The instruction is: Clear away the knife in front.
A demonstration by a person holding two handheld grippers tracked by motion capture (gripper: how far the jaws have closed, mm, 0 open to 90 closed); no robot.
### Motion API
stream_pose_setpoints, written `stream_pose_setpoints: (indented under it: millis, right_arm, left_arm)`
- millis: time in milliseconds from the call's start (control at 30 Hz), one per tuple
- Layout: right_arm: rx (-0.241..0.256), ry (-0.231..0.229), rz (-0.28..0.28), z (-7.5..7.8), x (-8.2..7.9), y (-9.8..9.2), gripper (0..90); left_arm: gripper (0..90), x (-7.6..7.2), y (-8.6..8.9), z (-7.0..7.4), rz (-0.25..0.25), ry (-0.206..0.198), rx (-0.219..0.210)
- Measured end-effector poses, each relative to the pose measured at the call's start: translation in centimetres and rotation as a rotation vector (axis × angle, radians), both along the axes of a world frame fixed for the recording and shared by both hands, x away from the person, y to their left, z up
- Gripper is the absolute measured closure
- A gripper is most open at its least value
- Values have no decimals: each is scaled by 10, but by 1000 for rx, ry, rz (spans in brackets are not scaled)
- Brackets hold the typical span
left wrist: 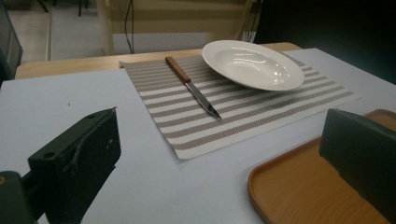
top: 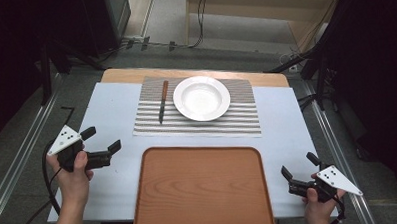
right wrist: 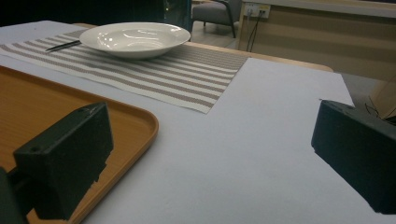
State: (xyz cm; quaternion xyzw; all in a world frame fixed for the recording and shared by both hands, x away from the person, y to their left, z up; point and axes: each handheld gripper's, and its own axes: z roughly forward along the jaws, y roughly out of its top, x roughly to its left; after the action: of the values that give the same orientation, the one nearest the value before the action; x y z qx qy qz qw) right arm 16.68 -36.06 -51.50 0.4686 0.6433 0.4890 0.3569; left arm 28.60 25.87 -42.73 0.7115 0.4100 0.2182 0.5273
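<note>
High view: the left gripper (top: 101, 139) at 8 o'clock and the right gripper (top: 299, 166) at 4 o'clock hover, jaws released, flanking the tray (top: 201, 189).

Left gripper view: the knife (left wrist: 192, 87) lies at 12 o'clock.

Right gripper view: the plate (right wrist: 134, 38) sits at 11 o'clock on the worktop (right wrist: 261, 140).

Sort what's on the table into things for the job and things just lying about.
For the job:
knife
plate
tray
left claw, open
right claw, open

Just lying about:
striped mat
floor cables
</note>
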Motion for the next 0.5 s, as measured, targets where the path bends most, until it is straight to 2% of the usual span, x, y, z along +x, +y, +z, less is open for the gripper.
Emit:
stream_pose_setpoints:
  millis: [267, 300, 500]
  right_arm:
    - [-2, -6, -6, -1, 0, 0, 0]
    - [-4, -7, -7, -1, 1, 0, 0]
    - [-13, -5, -3, -1, 1, 1, 0]
  left_arm:
    - [0, 17, -8, 9, -12, -10, 0]
    - [0, 21, -10, 11, -19, -15, 10]
    - [0, 33, -22, 15, -45, -14, 8]
